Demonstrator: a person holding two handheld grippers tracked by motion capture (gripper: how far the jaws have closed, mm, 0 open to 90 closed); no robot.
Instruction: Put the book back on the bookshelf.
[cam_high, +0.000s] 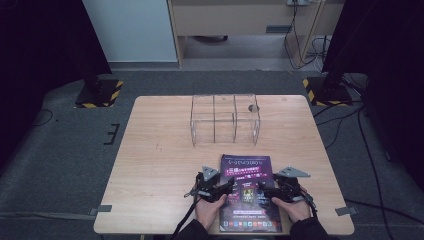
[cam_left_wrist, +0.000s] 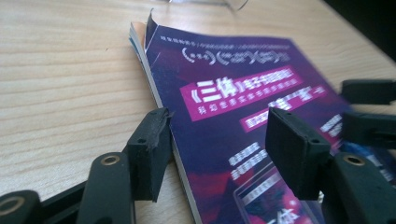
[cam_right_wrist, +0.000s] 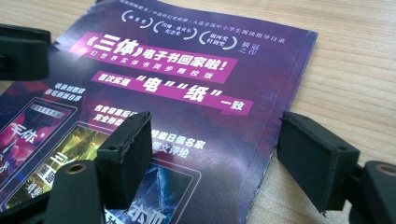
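A light wooden table fills the middle of the high view, standing on grey floor. A clear box with compartments sits on it just above the frame's centre, toward the far edge. A purple magazine lies flat at lower centre, reaching the near edge, well apart from the box. Its cover corner curls up in the left gripper view.
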